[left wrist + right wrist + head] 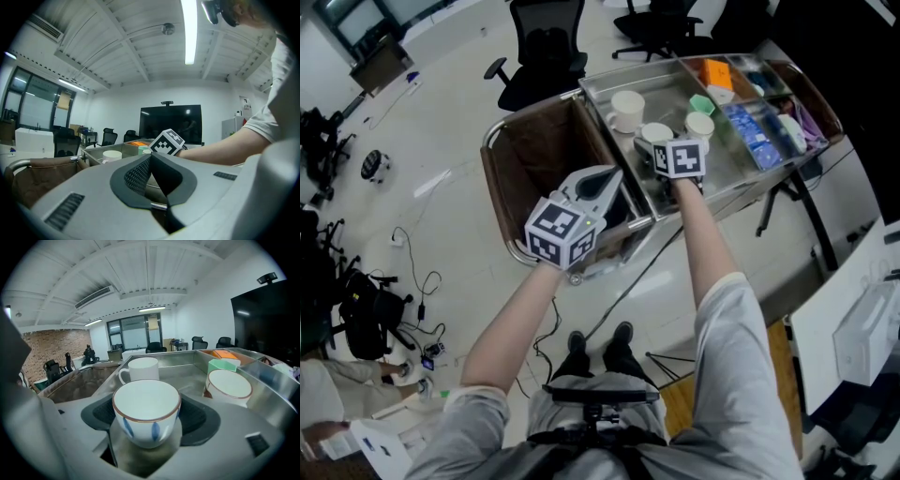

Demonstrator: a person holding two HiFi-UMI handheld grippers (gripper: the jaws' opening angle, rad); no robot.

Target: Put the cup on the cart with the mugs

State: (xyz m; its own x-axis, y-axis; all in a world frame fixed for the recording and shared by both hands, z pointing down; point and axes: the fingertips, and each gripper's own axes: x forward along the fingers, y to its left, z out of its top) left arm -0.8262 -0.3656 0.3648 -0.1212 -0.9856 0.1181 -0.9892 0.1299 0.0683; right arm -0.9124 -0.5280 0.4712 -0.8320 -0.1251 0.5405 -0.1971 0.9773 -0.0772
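Observation:
A white cup with a brown rim and blue marks (146, 413) sits between the pads of my right gripper (146, 420), which is shut on it. The head view shows this cup (656, 132) and the right gripper (658, 142) low over the steel tray (609, 89) of the cart. A white handled mug (140, 369) (627, 110) stands just beyond it. A second brown-rimmed cup (229, 386) (699, 125) stands to the right. My left gripper (598, 183) (150, 161) is shut and empty, raised over the cart's brown bin (539, 159).
A green container (702, 104), an orange box (717, 73) and blue packets (755, 131) fill the tray's far compartments. Office chairs (546, 47) stand beyond the cart. Cables (412, 272) lie on the floor at the left. A white table (853, 319) is at the right.

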